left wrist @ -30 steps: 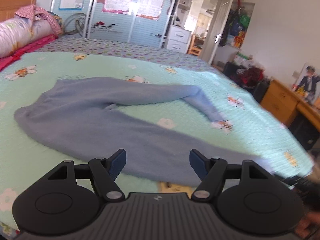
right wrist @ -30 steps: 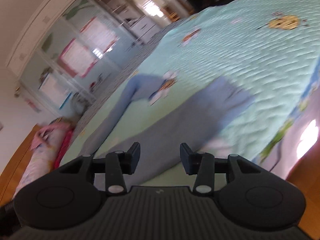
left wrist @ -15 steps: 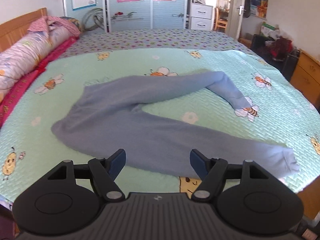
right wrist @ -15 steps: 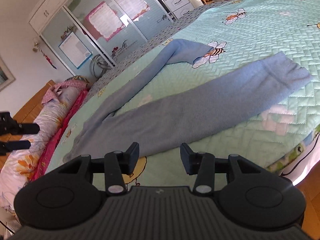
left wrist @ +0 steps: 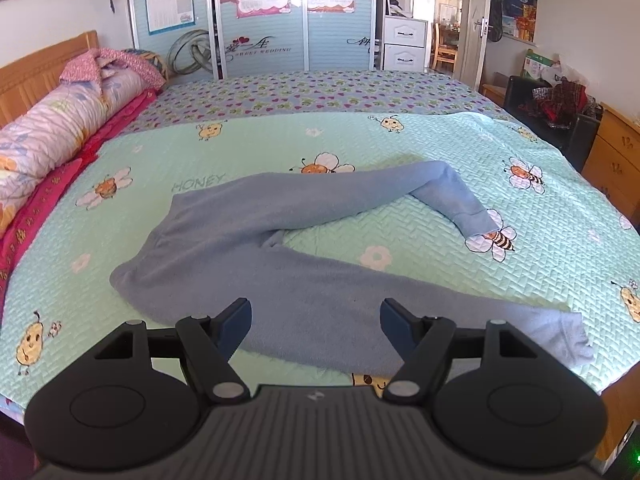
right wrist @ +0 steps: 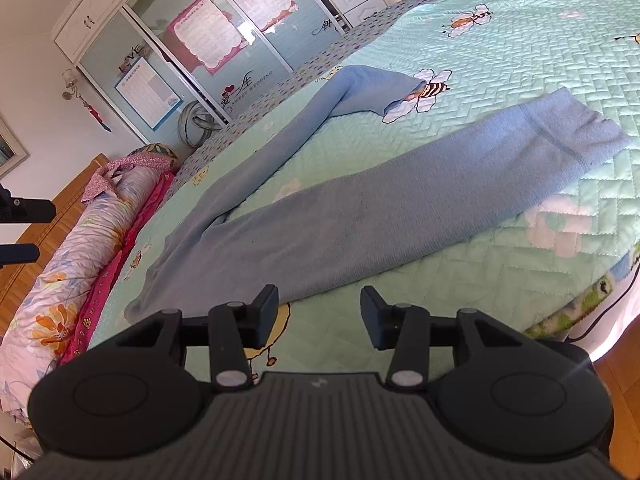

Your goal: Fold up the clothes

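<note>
Through the left wrist camera I see my left gripper [left wrist: 316,322] hanging above the near side of the bed, its blue-padded fingers [left wrist: 236,320] standing wide with nothing between them. The blue trousers [left wrist: 280,280] lie flat on the green quilt [left wrist: 400,152] (the one printed with bees and flowers). Their waist is toward the left; one leg runs to the right along the near edge of the bed, the other angles up and away, its lower part bent back toward me. A rolled floral duvet [left wrist: 52,136] lies along the wooden headboard [left wrist: 36,68] at the left, and a mirrored wardrobe [left wrist: 256,16] stands behind the bed.

Through the right wrist camera, tilted, my right gripper [right wrist: 319,316] sits over the quilt's [right wrist: 540,40] near edge, jaws parted about halfway and empty. The trousers [right wrist: 340,224] lie just beyond the fingertips; the near leg stretches to the upper right, ending in a stitched cuff [right wrist: 576,128]. At the far left edge I can see two dark fingers of the other tool [right wrist: 20,210].
</note>
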A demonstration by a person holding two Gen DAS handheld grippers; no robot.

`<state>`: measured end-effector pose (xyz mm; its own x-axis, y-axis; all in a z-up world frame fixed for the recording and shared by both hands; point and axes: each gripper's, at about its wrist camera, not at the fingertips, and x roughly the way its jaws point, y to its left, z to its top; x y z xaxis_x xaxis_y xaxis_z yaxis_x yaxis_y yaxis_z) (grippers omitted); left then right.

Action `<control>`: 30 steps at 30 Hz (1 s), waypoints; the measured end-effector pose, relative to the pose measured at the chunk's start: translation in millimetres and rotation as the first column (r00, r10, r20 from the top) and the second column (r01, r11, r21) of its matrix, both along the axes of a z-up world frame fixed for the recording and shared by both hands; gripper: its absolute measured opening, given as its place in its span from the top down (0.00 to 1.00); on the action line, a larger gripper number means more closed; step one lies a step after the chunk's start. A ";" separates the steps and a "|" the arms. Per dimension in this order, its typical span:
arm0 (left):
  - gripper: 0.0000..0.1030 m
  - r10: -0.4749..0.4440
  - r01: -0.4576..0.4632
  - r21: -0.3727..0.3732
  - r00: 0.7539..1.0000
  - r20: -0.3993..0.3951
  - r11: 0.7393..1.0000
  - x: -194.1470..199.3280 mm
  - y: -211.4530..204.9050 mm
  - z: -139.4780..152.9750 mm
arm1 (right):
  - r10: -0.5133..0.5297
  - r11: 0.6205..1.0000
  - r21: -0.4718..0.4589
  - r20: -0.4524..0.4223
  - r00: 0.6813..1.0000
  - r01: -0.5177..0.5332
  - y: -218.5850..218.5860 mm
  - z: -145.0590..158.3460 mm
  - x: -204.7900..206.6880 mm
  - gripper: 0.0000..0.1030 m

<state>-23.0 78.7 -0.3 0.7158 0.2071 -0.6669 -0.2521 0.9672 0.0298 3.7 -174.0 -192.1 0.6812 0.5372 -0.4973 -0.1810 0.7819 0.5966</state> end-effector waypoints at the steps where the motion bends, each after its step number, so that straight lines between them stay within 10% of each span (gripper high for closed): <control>1: 0.28 0.000 0.000 0.003 1.000 0.002 1.000 0.3 -1.0 0.6 | 0.000 1.000 0.002 0.000 1.000 0.000 -0.3 -0.3 -0.3 0.54; 30: 0.27 -0.005 0.004 0.065 1.000 0.013 0.998 1.5 -26.3 23.2 | 0.000 1.000 0.008 -0.032 0.999 0.000 4.6 -0.7 -6.7 0.54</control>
